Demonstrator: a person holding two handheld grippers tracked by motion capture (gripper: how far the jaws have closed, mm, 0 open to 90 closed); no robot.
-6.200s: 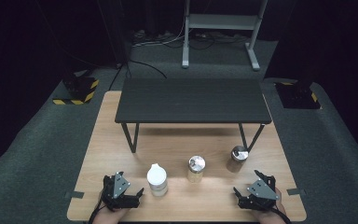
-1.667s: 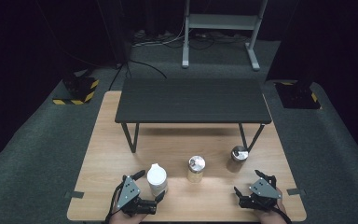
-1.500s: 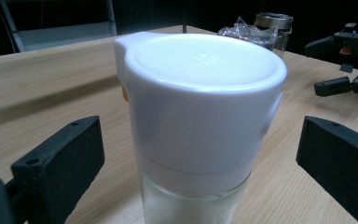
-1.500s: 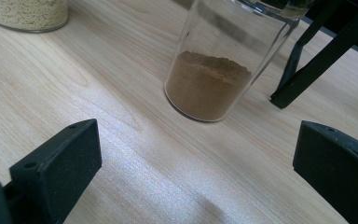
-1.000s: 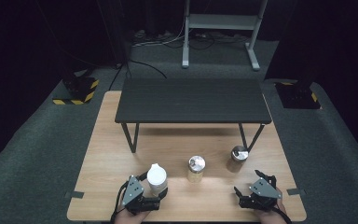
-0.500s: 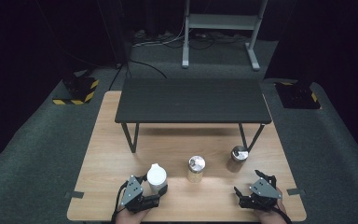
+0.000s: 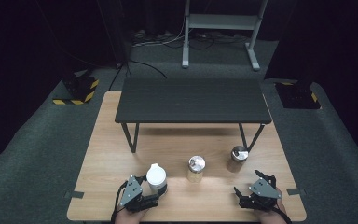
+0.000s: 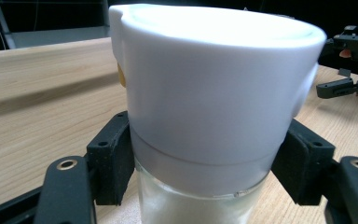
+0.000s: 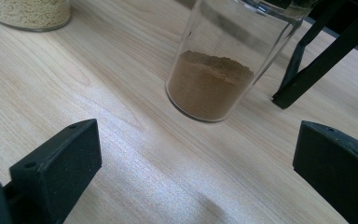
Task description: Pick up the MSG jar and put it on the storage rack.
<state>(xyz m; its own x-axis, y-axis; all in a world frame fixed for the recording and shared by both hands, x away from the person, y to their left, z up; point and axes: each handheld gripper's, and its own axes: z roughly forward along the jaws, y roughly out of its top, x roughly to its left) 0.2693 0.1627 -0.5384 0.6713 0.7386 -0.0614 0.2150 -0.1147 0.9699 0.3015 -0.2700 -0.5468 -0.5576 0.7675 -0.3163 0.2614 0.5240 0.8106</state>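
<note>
My left tongs [image 8: 200, 182] have just closed onto the white-capped jar [image 8: 209, 93], standing at the worktop's [image 7: 107, 154] near left, so it's gripped but unlifted, while my right tongs [image 9: 196, 172] gape before the brown-powder jar [image 9: 214, 79].

Three jars are lined along the table's [image 7: 102, 154] near edge: a capped jar [image 7: 156, 177] at left, a second jar [image 7: 196, 168] in the middle, a third jar [image 7: 237, 158] at right, seemingly just before the raised shelf [image 7: 193, 100] behind them.
</note>
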